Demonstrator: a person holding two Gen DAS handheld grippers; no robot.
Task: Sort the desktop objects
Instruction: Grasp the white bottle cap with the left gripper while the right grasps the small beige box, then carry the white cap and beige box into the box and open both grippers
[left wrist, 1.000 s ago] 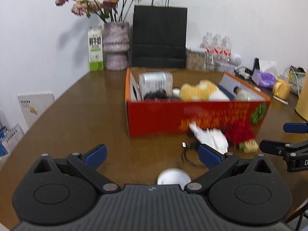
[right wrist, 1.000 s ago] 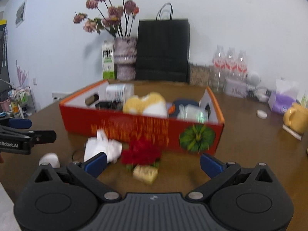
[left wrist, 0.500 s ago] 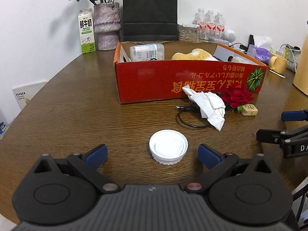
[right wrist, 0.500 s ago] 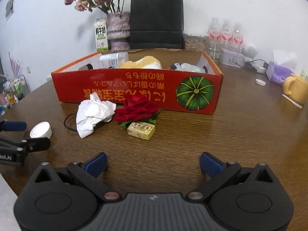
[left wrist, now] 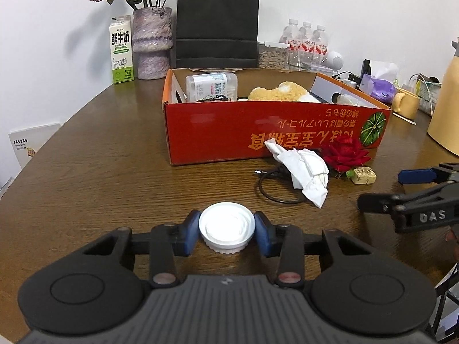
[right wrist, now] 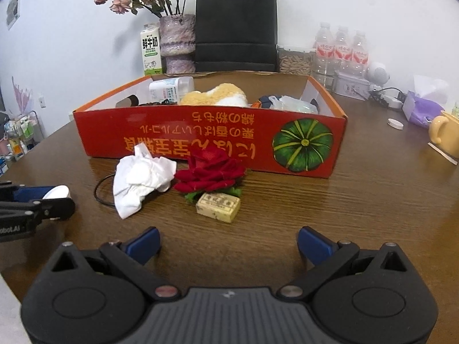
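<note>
My left gripper (left wrist: 226, 232) is shut on a white round lid (left wrist: 226, 226) that rests on the brown table. The lid also shows in the right wrist view (right wrist: 57, 193) between the left gripper's fingers. My right gripper (right wrist: 228, 242) is open and empty, a little short of a small tan block (right wrist: 218, 207). In front of the red cardboard box (right wrist: 200, 140) lie a crumpled white tissue (right wrist: 140, 177), a red fabric rose (right wrist: 210, 172) and a black cable loop (left wrist: 275, 186). The box holds a plastic bottle (left wrist: 210, 86), a yellow plush toy (left wrist: 276, 91) and other items.
Behind the box stand a milk carton (left wrist: 122, 50), a vase of flowers (left wrist: 152, 46), a black paper bag (left wrist: 216, 24) and water bottles (left wrist: 305, 40). A yellow mug (right wrist: 444, 134), a purple tissue pack (right wrist: 421, 109) and a small white cap (right wrist: 395, 123) sit at the right.
My left gripper moved forward around the white lid and closed on it. My right gripper stayed open and barely moved.
</note>
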